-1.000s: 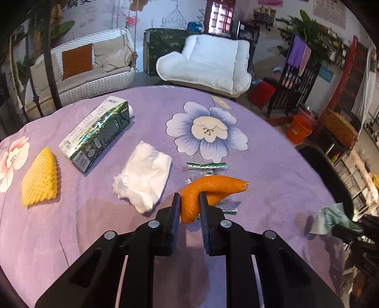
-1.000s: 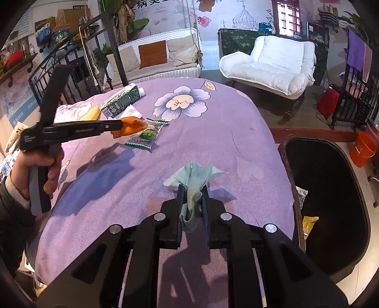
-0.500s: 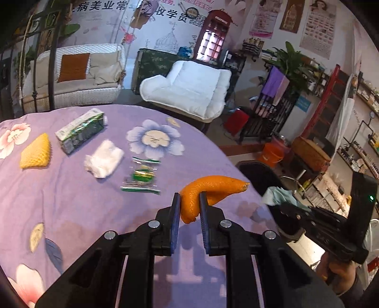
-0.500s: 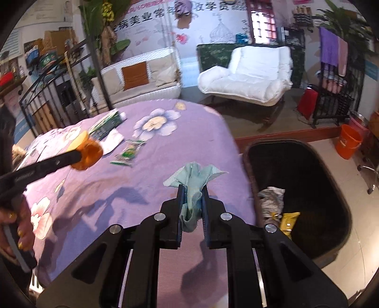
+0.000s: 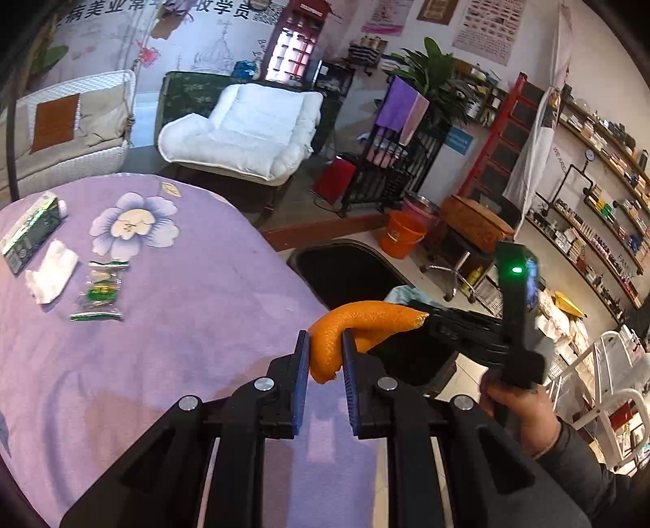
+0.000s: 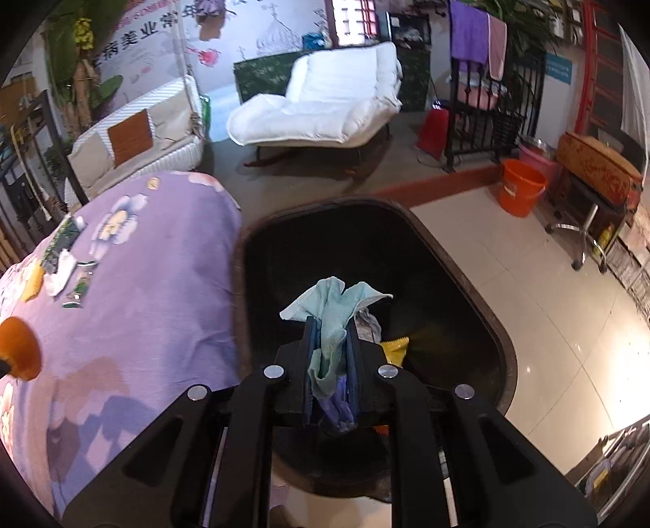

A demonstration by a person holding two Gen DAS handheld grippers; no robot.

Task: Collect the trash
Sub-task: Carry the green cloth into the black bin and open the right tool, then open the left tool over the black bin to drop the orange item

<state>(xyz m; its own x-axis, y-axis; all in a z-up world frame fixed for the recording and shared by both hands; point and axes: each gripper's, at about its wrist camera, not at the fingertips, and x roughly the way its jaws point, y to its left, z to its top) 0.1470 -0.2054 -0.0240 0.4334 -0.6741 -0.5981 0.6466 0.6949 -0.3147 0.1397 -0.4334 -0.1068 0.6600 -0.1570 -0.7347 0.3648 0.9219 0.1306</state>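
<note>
The left gripper (image 5: 323, 357) is pinching an orange peel (image 5: 357, 325) over the edge of the purple table (image 5: 183, 325). The right gripper (image 6: 331, 349) is clamping a teal tissue (image 6: 333, 308) above the black bin (image 6: 467, 276), where wrappers (image 6: 394, 347) are lying.

Premises read as a shop or café-style lounge with a seating area. White padded rocking chair (image 5: 239, 134) at 12 o'clock, wicker sofa (image 5: 61, 138) at 10 o'clock, stocked wall shelves (image 5: 601, 191) at 3 o'clock. Printed posters (image 5: 483, 28) on the walls, potted plant (image 5: 430, 69) at 1 o'clock, tiled floor (image 6: 508, 260).
</note>
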